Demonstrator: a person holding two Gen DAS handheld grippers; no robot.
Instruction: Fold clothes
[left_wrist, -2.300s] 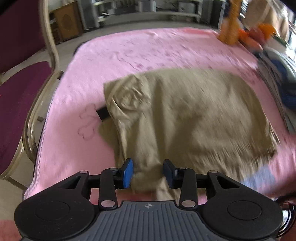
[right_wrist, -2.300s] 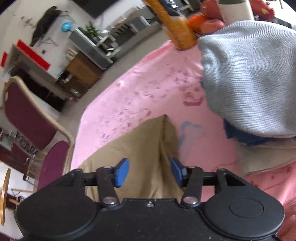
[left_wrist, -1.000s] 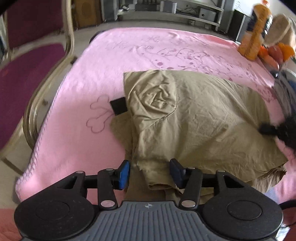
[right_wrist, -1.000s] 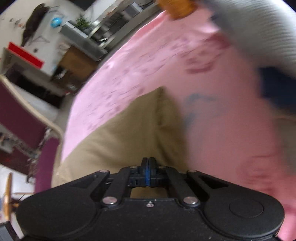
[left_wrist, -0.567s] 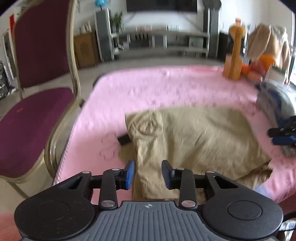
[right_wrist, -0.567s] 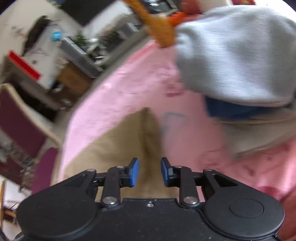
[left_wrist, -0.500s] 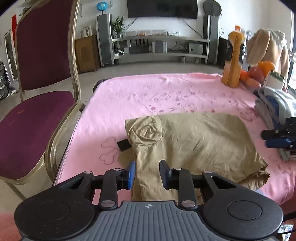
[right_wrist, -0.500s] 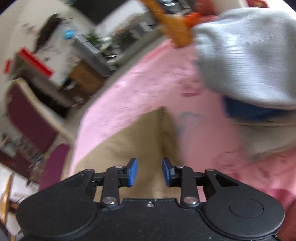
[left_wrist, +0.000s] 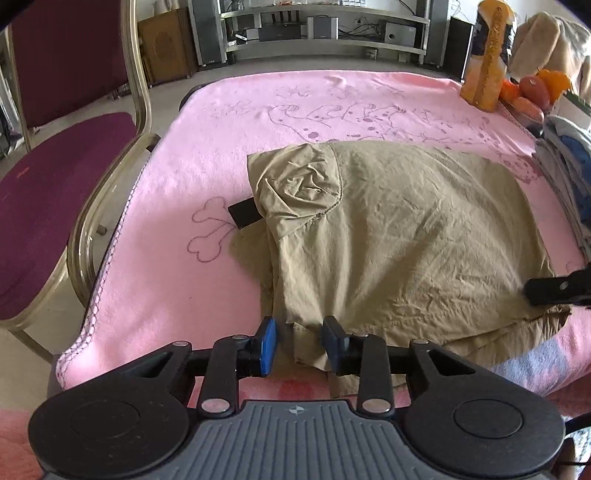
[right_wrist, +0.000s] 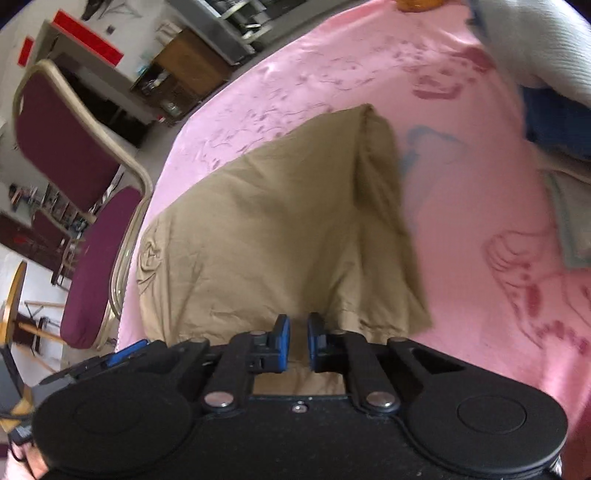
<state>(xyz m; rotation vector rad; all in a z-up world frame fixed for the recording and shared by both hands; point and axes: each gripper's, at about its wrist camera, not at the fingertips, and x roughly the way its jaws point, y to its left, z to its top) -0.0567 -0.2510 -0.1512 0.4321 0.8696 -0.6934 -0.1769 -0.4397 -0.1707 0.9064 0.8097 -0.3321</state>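
The tan shirt (left_wrist: 399, 236) is folded partly, still lumpy. Left gripper (left_wrist: 298, 341) is opening around its hem; right gripper (right_wrist: 298, 341) is closing, nearly shut, over cloth.

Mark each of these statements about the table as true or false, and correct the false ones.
1. The khaki garment lies on a pink blanket. True.
2. The chair beside the table has a blue seat. False: it is maroon.
3. A black tag sticks out from the garment's edge. True.
4. The garment hangs over the chair back. False: it lies on the blanket.
5. An orange bottle stands at the far corner. True.
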